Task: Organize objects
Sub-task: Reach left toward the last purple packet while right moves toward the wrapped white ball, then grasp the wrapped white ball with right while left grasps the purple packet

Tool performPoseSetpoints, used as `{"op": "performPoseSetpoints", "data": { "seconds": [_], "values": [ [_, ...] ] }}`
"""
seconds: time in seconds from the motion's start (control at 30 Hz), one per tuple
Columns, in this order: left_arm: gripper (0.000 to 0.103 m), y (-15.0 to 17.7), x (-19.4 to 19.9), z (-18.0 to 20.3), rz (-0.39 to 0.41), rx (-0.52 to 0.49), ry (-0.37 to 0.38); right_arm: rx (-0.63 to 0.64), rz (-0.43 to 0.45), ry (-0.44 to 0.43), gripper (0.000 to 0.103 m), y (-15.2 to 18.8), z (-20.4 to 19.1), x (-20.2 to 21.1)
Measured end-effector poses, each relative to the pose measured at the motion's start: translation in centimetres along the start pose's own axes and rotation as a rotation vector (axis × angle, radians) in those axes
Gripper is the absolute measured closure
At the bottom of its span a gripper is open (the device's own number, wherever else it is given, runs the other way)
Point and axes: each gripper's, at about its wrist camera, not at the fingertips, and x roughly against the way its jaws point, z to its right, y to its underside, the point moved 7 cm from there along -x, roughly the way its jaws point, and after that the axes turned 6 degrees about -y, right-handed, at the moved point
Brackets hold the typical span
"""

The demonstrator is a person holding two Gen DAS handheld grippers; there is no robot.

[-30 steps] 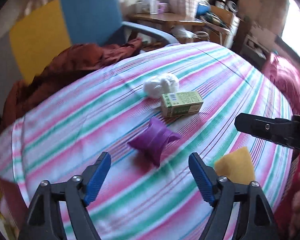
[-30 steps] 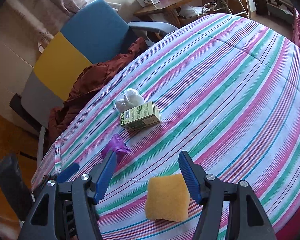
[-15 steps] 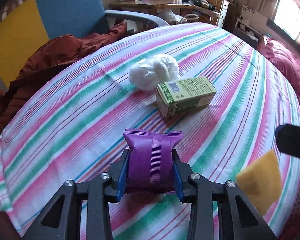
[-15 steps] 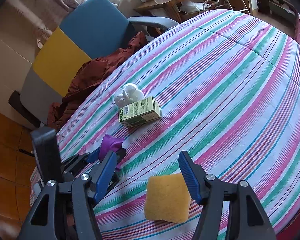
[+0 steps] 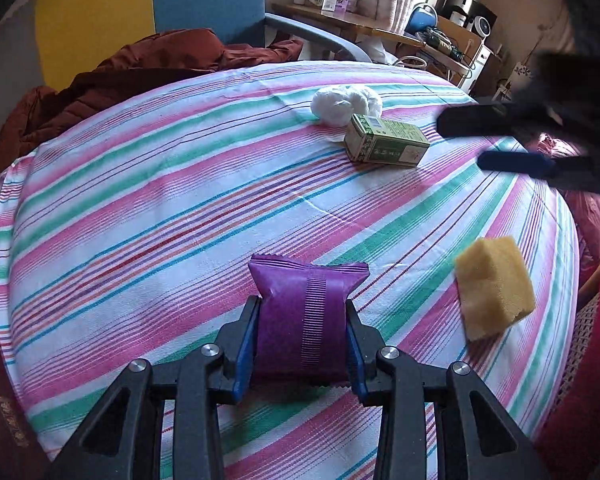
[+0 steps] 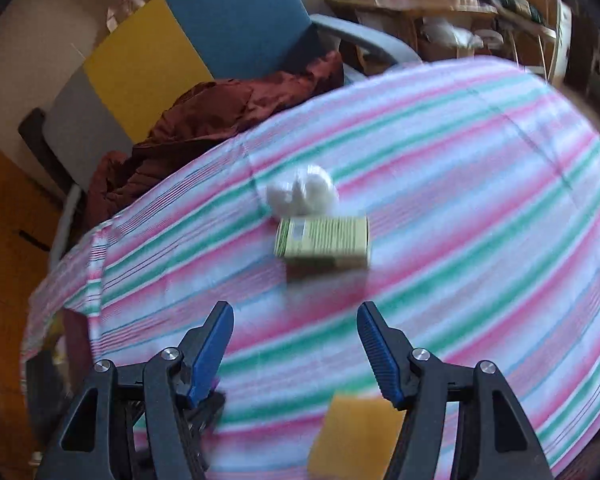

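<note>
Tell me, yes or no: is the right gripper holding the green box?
No. The right gripper is open and empty, with the green box lying on the striped cloth beyond its fingertips.

Both grippers look the same: the left gripper (image 5: 302, 344) and right gripper (image 6: 296, 344) are black plastic frames with triangular cutouts. Each has ribbed blue pads and shiny silver screws.

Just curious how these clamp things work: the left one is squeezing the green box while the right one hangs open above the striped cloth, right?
Not quite. The left gripper is squeezing the purple packet, not the green box, which lies untouched beside the white wad; the left wrist view shows this. The right gripper does hang open above the striped cloth.
</note>
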Motion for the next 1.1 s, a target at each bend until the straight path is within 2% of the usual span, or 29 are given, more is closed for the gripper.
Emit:
{"op": "performPoseSetpoints", "data": {
  "seconds": [0.2, 0.33, 0.4, 0.43, 0.47, 0.5, 0.53, 0.57, 0.9, 1.1],
  "values": [
    [0.065, -0.1, -0.1, -0.2, 0.001, 0.013, 0.019, 0.072, -0.009, 0.13, 0.038, -5.7, 1.0, -4.5],
    [0.065, -0.1, -0.1, -0.4, 0.006, 0.021, 0.031, 0.104, -0.073, 0.174, 0.038, -7.2, 0.8, -8.7],
    [0.065, 0.0, 0.0, -0.4, 0.014, 0.019, 0.03, 0.103, -0.079, 0.162, 0.038, -7.5, 0.7, -10.5],
    [0.064, 0.1, 0.1, -0.3, 0.02, 0.017, 0.03, 0.103, -0.084, 0.146, 0.046, -7.5, 0.4, -11.2],
    [0.064, 0.1, 0.2, -0.4, 0.023, 0.018, 0.031, 0.114, -0.107, 0.155, 0.059, -7.2, 0.1, -12.0],
    [0.064, 0.1, 0.2, -0.4, 0.025, 0.021, 0.034, 0.145, -0.097, 0.183, 0.059, -7.0, -0.4, -12.1],
    [0.064, 0.1, 0.2, -0.5, 0.027, 0.024, 0.037, 0.167, -0.097, 0.166, 0.065, -6.8, -1.0, -12.0],
    [0.064, 0.1, 0.2, -0.5, 0.026, 0.027, 0.037, 0.177, -0.11, 0.126, 0.066, -6.4, -1.7, -12.0],
    [0.065, 2.4, 2.1, -1.0, 0.016, 0.052, -0.007, 0.25, -0.199, -0.146, 0.066, -0.1, -8.4, -9.4],
    [0.064, 4.2, 3.1, -0.9, 0.032, 0.038, -0.054, 0.282, -0.239, -0.176, 0.066, 4.1, -9.7, -7.1]
  ]
}}
